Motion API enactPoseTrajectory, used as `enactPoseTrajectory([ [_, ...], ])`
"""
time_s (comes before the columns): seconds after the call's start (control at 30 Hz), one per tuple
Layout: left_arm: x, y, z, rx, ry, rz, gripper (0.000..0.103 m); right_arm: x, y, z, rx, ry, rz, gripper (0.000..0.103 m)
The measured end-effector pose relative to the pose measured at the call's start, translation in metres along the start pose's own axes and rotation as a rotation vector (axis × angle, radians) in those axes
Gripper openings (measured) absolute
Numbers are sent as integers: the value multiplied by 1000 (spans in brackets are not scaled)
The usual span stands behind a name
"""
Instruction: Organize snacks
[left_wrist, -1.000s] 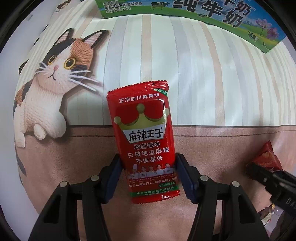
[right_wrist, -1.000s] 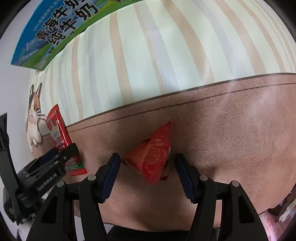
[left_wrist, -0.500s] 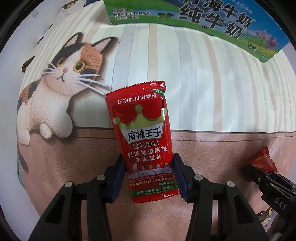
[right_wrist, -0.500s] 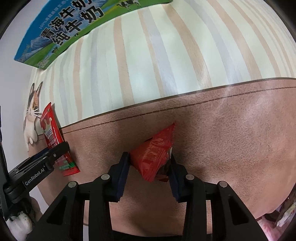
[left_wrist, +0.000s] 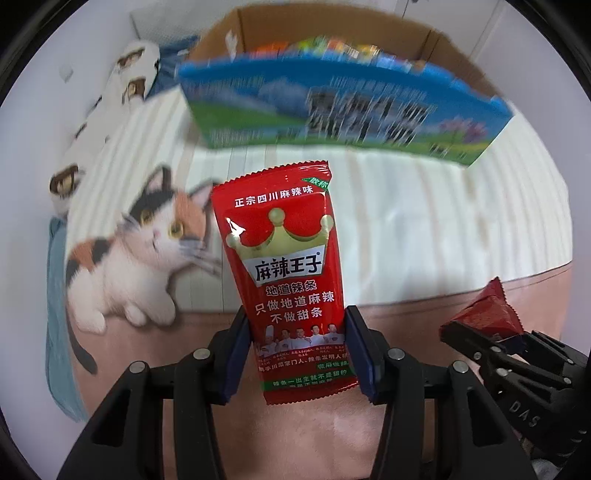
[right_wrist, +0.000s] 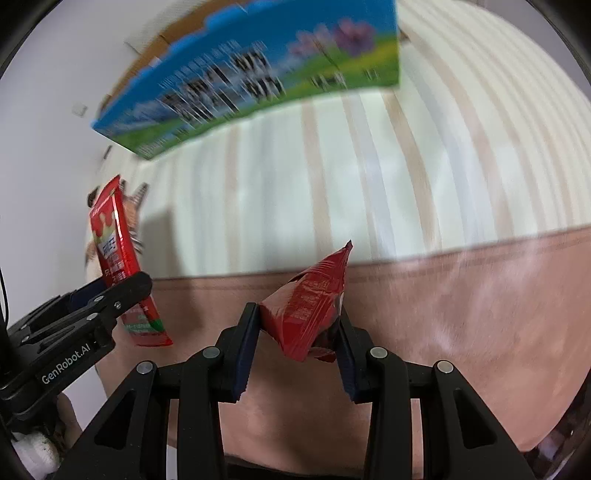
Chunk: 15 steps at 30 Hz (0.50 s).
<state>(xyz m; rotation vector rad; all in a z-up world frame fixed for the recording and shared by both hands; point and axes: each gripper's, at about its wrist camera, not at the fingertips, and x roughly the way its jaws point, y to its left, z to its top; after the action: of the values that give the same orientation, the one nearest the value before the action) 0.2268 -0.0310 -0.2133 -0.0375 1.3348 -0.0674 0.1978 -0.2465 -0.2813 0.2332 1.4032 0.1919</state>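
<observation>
A: Both grippers have come up off the blanket since a second ago, and each packet has risen with it. The milk carton box, only a strip at the top edge before, now shows its whole front, blurred.

B: What does the left gripper (left_wrist: 298, 349) hold?

A: A flat red snack packet (left_wrist: 286, 266) with a gold crown on it. The jaws closed onto it during that second; now the blue pads press its lower side edges and it stands upright above them, clear of the blanket (left_wrist: 424, 236).

B: And the right gripper (right_wrist: 297, 343)?

A: Clamped too, on a smaller, crumpled red packet (right_wrist: 308, 304). Its jaws also closed in that second. That packet juts up between the pads, tilted with its pointed corner to the upper right.

B: Where do they sit relative to each other?

A: Side by side, apart. In the left view the small packet appears at the right edge; in the right view the crowned packet appears at the left.

B: And beyond them?

A: The striped part of the blanket with a printed cat (left_wrist: 147, 254), then the blue and green box (left_wrist: 343, 110), open at the top, with colourful packets inside.
</observation>
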Motion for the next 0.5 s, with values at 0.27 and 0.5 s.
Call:
enactPoseTrajectory([
  [0.27, -45, -15, 27, 52, -116, -17, 47, -52, 11, 27, -58, -131, -2, 42],
  [0.5, -69, -29, 69, 50, -182, -47, 47, -89, 23, 61, -127, -277, -95, 42],
])
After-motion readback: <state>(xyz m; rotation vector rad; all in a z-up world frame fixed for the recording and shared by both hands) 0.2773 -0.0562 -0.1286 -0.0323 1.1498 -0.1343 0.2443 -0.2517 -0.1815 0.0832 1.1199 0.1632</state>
